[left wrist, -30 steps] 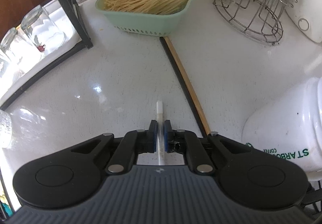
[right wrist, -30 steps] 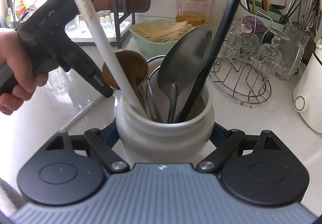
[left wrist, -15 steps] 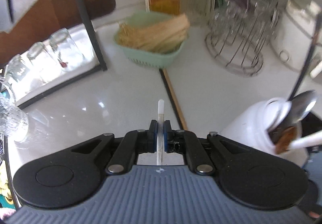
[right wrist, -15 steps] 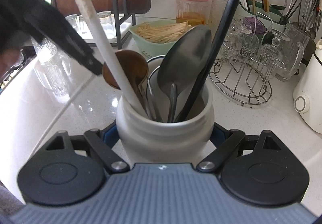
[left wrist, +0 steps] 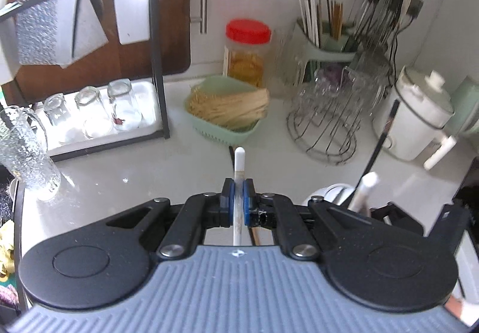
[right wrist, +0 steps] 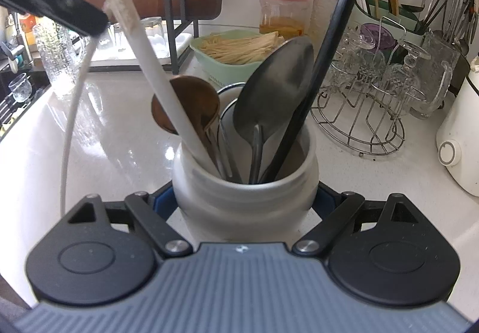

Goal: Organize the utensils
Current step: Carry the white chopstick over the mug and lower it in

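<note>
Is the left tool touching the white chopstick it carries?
Touching. The left wrist view shows the left tool with both blue pads pressed against the white chopstick, no gap on either side.

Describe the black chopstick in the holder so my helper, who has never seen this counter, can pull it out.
Find the white ceramic utensil jar on the pale countertop, clamped by the right tool. Among the utensils in it, the long black chopstick leans to the right, beside the grey metal spoon. It alone is thin, straight and black, with a patterned band near its top.
</note>
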{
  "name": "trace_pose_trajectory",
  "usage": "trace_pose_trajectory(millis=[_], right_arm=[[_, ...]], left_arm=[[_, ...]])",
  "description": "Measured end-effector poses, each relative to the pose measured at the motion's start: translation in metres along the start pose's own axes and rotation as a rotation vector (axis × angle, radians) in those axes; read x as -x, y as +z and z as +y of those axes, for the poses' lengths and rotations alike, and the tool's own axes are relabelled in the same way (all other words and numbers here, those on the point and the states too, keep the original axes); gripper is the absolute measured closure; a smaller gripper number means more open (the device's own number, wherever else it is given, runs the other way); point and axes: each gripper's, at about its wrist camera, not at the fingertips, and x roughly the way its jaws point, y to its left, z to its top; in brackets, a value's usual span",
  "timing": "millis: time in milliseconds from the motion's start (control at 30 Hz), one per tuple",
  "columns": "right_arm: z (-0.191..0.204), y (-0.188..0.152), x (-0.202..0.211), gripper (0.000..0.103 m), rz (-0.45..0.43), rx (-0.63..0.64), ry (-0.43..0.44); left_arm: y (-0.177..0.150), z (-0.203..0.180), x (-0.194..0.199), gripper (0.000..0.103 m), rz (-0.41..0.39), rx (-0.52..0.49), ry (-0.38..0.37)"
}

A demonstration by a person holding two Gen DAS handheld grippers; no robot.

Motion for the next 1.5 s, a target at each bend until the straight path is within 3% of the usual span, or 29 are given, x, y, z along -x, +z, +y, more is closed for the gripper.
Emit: trace_pose_trajectory(millis=[367, 867, 1500], right_arm=[[0.000, -0.003, 0.001, 0.011, -0.008, 0.008, 0.004], [-0.001, -0.005, 0.002, 0.011, -0.021, 0.019, 0.013], [-0.001, -0.007, 0.003, 0.012, -0.031, 0.019, 0.017]], left_arm=[[0.000, -0.013, 0.037, 0.096, -0.072, 0.012, -0.017], [0.012, -0.024, 0.058, 0.096, -0.127, 0.000, -0.022], [0.063, -0.063, 0.114, 0.096, -0.236, -0.145, -0.104]])
